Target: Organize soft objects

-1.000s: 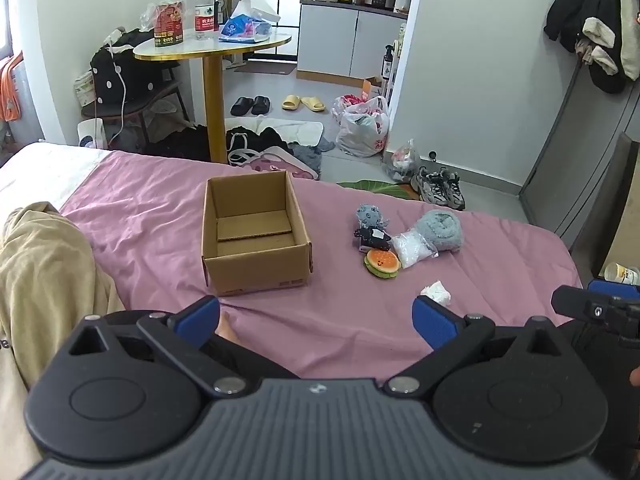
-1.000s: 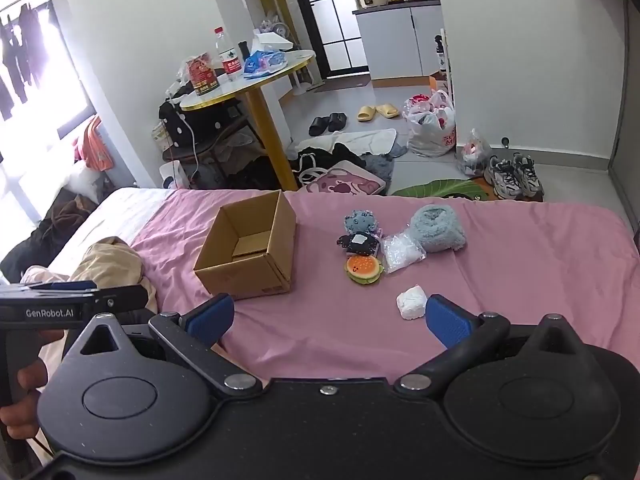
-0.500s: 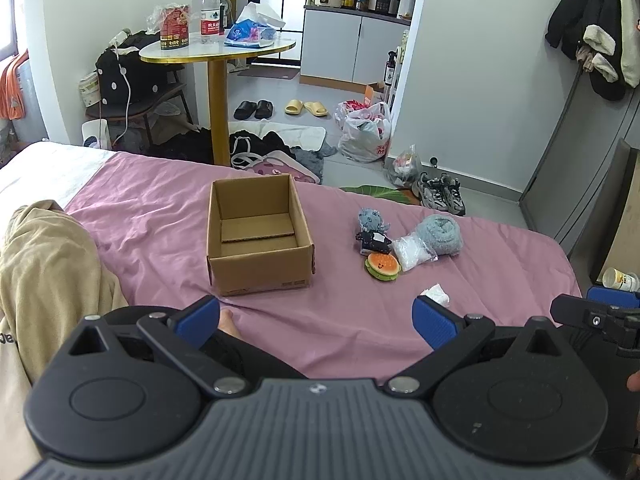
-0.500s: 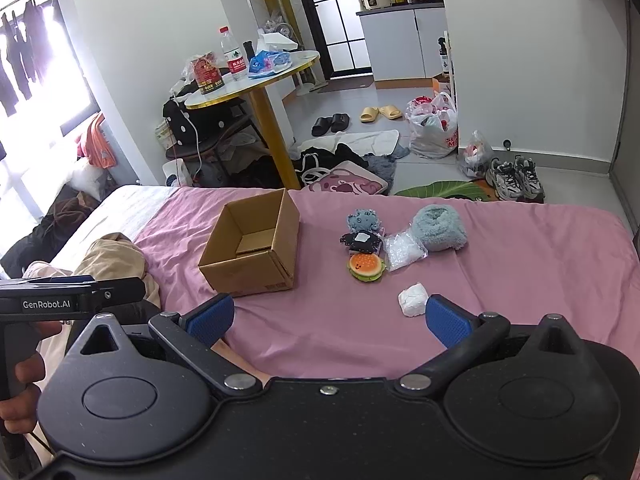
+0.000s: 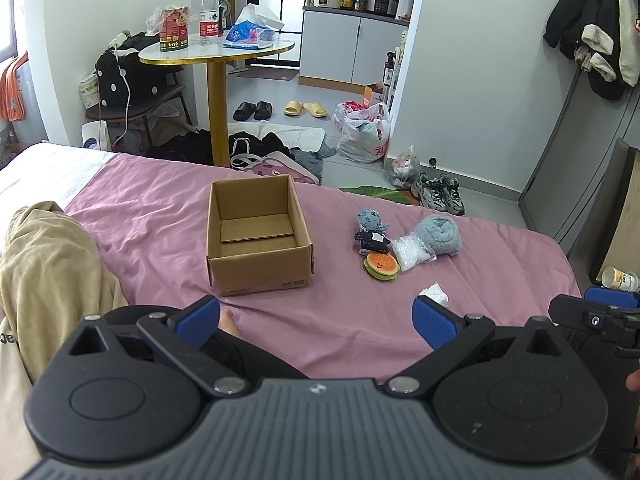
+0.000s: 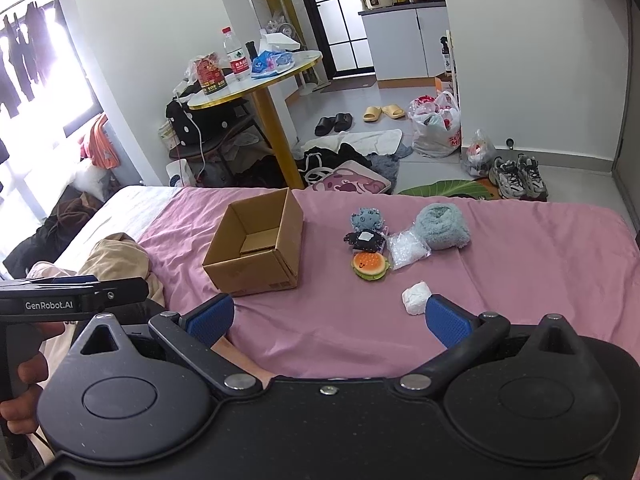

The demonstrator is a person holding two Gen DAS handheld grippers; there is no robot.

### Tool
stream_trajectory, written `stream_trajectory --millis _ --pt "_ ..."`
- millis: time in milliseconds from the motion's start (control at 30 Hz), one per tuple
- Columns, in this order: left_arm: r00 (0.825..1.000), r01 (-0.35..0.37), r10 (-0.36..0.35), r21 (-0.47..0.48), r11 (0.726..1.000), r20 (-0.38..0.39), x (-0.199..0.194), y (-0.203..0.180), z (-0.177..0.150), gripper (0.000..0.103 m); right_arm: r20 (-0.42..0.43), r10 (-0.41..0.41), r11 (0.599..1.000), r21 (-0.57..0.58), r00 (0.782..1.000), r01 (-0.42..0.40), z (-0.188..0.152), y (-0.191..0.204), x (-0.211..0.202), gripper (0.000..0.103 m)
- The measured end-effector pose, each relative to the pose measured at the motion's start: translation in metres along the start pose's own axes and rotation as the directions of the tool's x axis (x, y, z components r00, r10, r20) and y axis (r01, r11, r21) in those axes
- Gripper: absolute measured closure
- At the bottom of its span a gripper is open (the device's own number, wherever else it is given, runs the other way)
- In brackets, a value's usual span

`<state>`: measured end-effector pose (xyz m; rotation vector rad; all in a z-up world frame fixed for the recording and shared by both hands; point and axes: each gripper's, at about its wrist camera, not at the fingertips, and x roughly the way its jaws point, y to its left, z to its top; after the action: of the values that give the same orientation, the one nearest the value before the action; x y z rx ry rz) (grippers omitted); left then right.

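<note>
Bed: you work over a pink sheet (image 5: 160, 208) that covers most of the bed; a beige garment (image 5: 44, 272) is bunched at your left side.
Room: beyond the bed's far edge you see a round table (image 5: 218, 50) on a gold leg holding a water bottle (image 5: 209, 16), clothes and slippers on the floor, a white plastic bag (image 5: 366, 134), and grey sneakers (image 5: 440, 196).
Edges: the bed's far edge runs just behind the cardboard box (image 5: 256, 236); the right edge drops off past the soft things, toward a dark cabinet.
Open room: bare sheet lies between the box and the soft things, and between both and your tongs.
Box: it stands upright and open-topped, left of centre, with nothing in it but a loose cardboard flap.
Soft things: a blue plush toy (image 5: 370, 220), a black pouch (image 5: 372, 241), a burger toy (image 5: 381, 265), a clear plastic packet (image 5: 412, 250) and a rolled grey-blue towel (image 5: 438, 234) cluster together right of the box; a white wad (image 5: 434, 293) lies apart, nearer you.
Left tongs (image 5: 316, 318): spread wide, holding nothing; the white wad sits just beyond the right finger.
Right tongs (image 6: 330, 318): spread wide, holding nothing; the white wad (image 6: 416, 298) lies just beside the right fingertip, the cluster well ahead.
</note>
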<state>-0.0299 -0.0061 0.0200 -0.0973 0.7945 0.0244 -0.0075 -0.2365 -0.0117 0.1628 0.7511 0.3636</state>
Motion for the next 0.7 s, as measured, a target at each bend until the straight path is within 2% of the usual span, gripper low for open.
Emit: stream_trajectory --millis 700 --pt "1.000 0.003 -0.003 0.002 1.000 -0.001 -0.0012 -0.0027 -0.0008 0.001 -0.012 -0.022 1.000 -0.002 1.000 0.022 0.0015 -0.0007 0.0046 0.000"
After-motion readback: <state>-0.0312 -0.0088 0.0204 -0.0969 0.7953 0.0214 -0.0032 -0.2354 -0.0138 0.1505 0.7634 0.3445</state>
